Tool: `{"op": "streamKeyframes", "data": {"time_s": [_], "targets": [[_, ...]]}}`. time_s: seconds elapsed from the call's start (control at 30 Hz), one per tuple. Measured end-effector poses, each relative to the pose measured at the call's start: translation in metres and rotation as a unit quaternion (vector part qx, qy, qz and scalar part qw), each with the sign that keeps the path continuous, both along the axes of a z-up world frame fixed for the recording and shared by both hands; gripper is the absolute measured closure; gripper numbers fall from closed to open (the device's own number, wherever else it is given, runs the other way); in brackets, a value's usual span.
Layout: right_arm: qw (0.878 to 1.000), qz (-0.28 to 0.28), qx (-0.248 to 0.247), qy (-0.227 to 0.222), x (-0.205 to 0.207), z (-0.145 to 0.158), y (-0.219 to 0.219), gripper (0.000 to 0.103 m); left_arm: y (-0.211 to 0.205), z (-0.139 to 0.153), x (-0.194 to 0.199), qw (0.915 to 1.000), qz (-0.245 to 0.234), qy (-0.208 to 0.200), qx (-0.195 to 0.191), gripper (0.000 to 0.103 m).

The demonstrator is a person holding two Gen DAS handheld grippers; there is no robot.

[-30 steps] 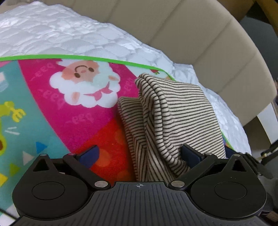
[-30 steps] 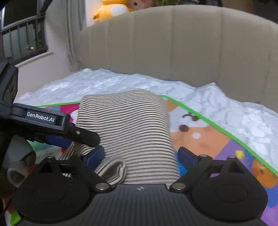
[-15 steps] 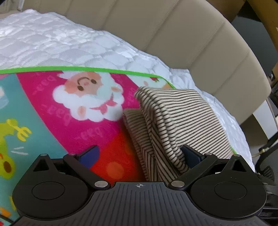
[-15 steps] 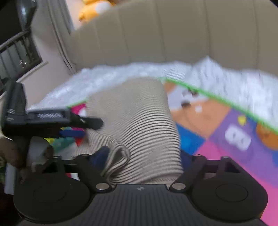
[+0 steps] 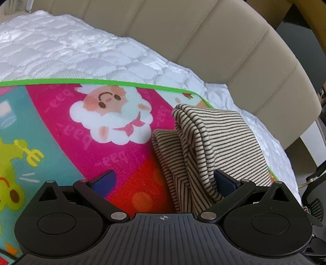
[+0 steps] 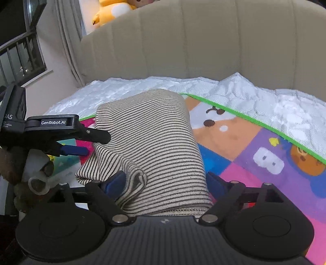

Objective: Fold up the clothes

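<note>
A beige garment with thin dark stripes (image 5: 214, 146) lies folded in layers on a colourful play mat (image 5: 81, 142). My left gripper (image 5: 165, 181) is open; the garment's near folds lie against the right fingertip (image 5: 224, 180). In the right wrist view the same garment (image 6: 154, 142) fills the middle. My right gripper (image 6: 165, 181) is open, its two fingers standing on either side of the garment's near end. The left gripper (image 6: 81, 145) shows there at the garment's left edge.
The mat has a green border (image 6: 254, 122) and lies on a white quilted cover (image 5: 71, 53). A beige padded headboard (image 6: 203, 40) stands behind. Plush toys (image 6: 110, 12) sit on top of it. A window with railings (image 6: 18, 53) is at the far left.
Both grippers stay open. The left gripper has shifted a little; the garment's folds sit slightly further right in its view. The right view swung briefly and has settled over the garment again.
</note>
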State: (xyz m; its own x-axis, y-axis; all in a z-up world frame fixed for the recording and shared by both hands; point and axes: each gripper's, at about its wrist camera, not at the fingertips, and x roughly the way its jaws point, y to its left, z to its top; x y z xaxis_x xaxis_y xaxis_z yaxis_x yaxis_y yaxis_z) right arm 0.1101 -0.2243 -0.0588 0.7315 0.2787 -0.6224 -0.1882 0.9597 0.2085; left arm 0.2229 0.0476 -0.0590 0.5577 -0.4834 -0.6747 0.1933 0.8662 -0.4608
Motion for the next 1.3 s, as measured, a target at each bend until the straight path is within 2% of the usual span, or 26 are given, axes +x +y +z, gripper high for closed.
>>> {"op": "streamKeyframes", "data": {"time_s": [0.23, 0.57, 0.77, 0.9, 1.03, 1.17, 1.23, 1.3], "targets": [[1.000, -0.006, 0.012, 0.010, 0.000, -0.004, -0.002, 0.011, 0.000, 0.000, -0.001, 1.0000, 0.000, 0.000, 0.000, 0.000], [1.000, 0.008, -0.007, 0.002, -0.003, 0.000, 0.005, 0.011, 0.000, 0.001, -0.001, 1.0000, 0.003, 0.001, 0.001, 0.000], [1.000, 0.000, -0.005, -0.025, -0.008, 0.019, 0.003, 0.005, 0.000, 0.002, -0.002, 1.0000, 0.004, 0.001, 0.004, 0.000], [0.999, -0.013, -0.003, -0.036, -0.008, 0.024, -0.002, 0.005, 0.000, 0.002, -0.002, 1.0000, 0.004, 0.001, 0.006, 0.000], [0.998, -0.038, 0.021, -0.049, -0.001, 0.034, -0.015, 0.005, -0.001, 0.003, -0.002, 0.9999, 0.004, 0.002, 0.010, 0.000], [0.996, -0.044, 0.070, -0.025, 0.028, 0.044, -0.029, 0.005, -0.002, 0.005, -0.003, 0.9997, -0.001, -0.003, 0.024, 0.000], [0.995, -0.027, 0.098, 0.012, 0.053, 0.043, -0.032, 0.005, -0.003, 0.006, -0.003, 0.9995, -0.004, -0.008, 0.031, 0.000], [0.994, -0.022, 0.100, 0.033, 0.070, 0.040, -0.030, 0.005, -0.003, 0.006, -0.003, 0.9995, -0.006, -0.009, 0.031, 0.000]]}}
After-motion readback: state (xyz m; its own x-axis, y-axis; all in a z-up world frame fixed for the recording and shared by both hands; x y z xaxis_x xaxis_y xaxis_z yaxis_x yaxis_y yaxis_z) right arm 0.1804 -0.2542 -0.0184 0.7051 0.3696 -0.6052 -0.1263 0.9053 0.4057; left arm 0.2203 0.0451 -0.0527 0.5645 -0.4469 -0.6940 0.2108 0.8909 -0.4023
